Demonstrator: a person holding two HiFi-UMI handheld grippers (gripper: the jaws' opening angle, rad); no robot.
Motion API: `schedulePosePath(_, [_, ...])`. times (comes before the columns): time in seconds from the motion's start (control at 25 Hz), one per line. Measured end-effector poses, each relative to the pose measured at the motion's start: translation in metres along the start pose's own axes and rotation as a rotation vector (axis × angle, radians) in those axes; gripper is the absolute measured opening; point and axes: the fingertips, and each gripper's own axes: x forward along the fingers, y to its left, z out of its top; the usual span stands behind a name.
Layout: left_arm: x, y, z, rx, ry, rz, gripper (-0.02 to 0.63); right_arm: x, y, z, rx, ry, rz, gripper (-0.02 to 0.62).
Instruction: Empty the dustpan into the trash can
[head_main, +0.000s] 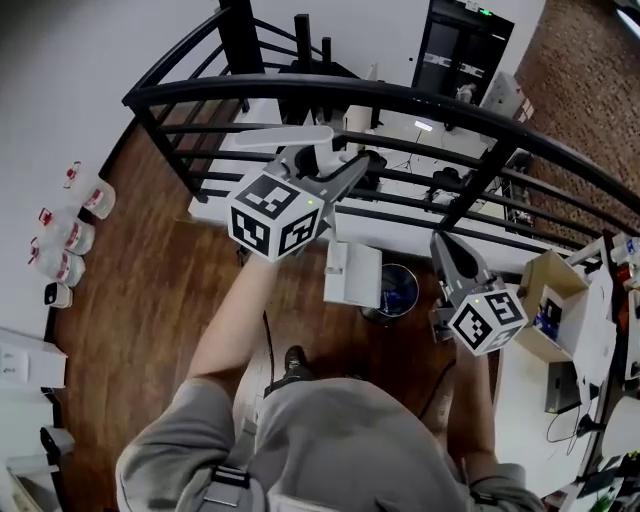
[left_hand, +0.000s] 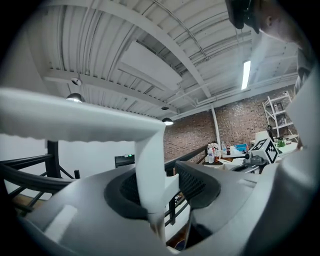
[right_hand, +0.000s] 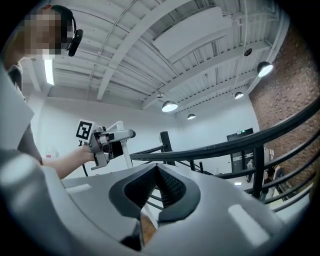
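My left gripper (head_main: 343, 168) is held up near the black railing, shut on the white dustpan handle (head_main: 290, 138). In the left gripper view the handle's stem (left_hand: 150, 170) stands upright between the jaws of the left gripper (left_hand: 161, 182), with its crossbar (left_hand: 75, 120) above. The white dustpan (head_main: 352, 275) hangs below over the floor, right beside the round dark trash can (head_main: 398, 290). My right gripper (head_main: 446, 246) is to the right and lower. In its own view the right gripper (right_hand: 157, 172) has its pads touching with nothing between them.
A curved black railing (head_main: 400, 100) runs across just ahead, with white desks and equipment beyond it. A cardboard box (head_main: 550, 300) sits on a table at the right. Several bottles (head_main: 70, 240) stand by the left wall. A cable lies on the wooden floor (head_main: 140, 300).
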Motion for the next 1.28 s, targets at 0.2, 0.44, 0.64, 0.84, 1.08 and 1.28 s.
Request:
schedulePosePath(0.2, [-0.015, 0.032, -0.025, -0.022, 0.016, 0.028, 0.167, 0.017, 0.012, -0.013, 0.012, 0.032, -0.006, 0.000])
schedulePosePath(0.44, [-0.025, 0.049, -0.086, -0.035, 0.066, 0.025, 0.166, 0.032, 0.018, -0.031, 0.024, 0.076, -0.026, 0.000])
schedulePosePath(0.64, [-0.046, 0.058, -0.150, -0.058, 0.107, 0.057, 0.166, 0.045, 0.026, -0.050, 0.035, 0.129, -0.026, 0.000])
schedulePosePath(0.84, [-0.063, 0.066, -0.222, -0.120, 0.177, 0.088, 0.164, 0.059, 0.034, -0.072, 0.039, 0.199, -0.022, 0.000])
schedulePosePath(1.08, [-0.066, 0.080, -0.292, -0.165, 0.208, 0.108, 0.158, 0.080, 0.042, -0.106, 0.036, 0.295, -0.003, 0.000])
schedulePosePath(1.28, [-0.059, 0.090, -0.331, -0.164, 0.197, 0.114, 0.156, 0.086, 0.048, -0.135, 0.035, 0.367, 0.004, 0.000])
